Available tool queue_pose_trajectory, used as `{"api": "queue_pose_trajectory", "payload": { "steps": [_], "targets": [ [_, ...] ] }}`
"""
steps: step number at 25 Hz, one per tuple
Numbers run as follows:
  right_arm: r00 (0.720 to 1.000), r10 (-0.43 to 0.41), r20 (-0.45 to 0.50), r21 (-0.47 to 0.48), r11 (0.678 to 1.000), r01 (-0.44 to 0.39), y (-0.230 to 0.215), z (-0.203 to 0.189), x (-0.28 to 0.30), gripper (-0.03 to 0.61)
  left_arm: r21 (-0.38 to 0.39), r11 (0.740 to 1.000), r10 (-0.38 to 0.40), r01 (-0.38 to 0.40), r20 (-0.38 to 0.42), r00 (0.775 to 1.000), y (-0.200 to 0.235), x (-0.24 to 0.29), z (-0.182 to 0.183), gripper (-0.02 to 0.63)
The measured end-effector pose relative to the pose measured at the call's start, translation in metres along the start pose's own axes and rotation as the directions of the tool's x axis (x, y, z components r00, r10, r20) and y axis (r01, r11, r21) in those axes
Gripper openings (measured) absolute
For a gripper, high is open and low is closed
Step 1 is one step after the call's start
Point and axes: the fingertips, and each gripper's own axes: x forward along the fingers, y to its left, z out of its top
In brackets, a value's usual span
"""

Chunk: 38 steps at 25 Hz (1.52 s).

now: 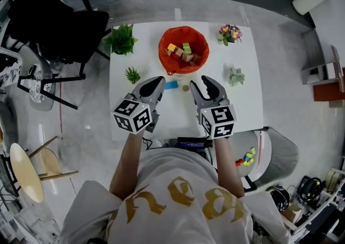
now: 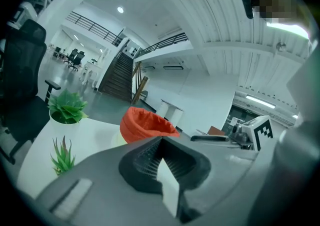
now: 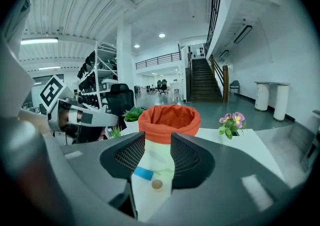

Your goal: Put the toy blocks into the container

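Observation:
An orange fabric container (image 1: 183, 48) stands at the back middle of the white table (image 1: 245, 108), with several coloured blocks inside. In front of it lie a blue block (image 1: 171, 85) and a small round brown piece (image 1: 185, 88). My right gripper (image 1: 200, 82) hovers open just right of them. Its own view shows the blue block (image 3: 143, 173) and the brown piece (image 3: 157, 184) on the table between the jaws, and the container (image 3: 169, 120) beyond. My left gripper (image 1: 156, 82) is just left of the blue block; its jaws meet at the tips with nothing between them.
Small potted plants stand around the container: a leafy one (image 1: 121, 39), a spiky one (image 1: 132, 74), flowers (image 1: 230, 33) and a succulent (image 1: 235, 77). A black office chair (image 1: 54, 21) is off the left edge. More blocks (image 1: 248, 156) lie on a grey seat at the right.

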Motion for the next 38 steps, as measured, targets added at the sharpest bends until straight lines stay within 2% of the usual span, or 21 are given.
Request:
{"api": "queue_pose_trajectory", "payload": {
  "steps": [17,28,38],
  "targets": [
    [0.995,0.031,-0.097,-0.007,0.999,-0.032,-0.001,-0.047,0.017,0.192,-0.023,0.999,0.027,-0.03,-0.103,0.994,0.015,0.011,-0.043,0.002],
    [0.973,0.067,-0.219,-0.018,0.997,-0.073,0.003,-0.096,0.037,0.193,-0.055,0.997,0.046,-0.056,-0.168,0.985,0.033,0.019,-0.075,0.002],
    [0.96,0.099,-0.262,-0.025,0.994,-0.109,0.007,-0.121,0.05,0.196,-0.066,0.996,0.038,-0.053,-0.203,0.979,0.04,0.03,-0.089,0.002]
  ]
}}
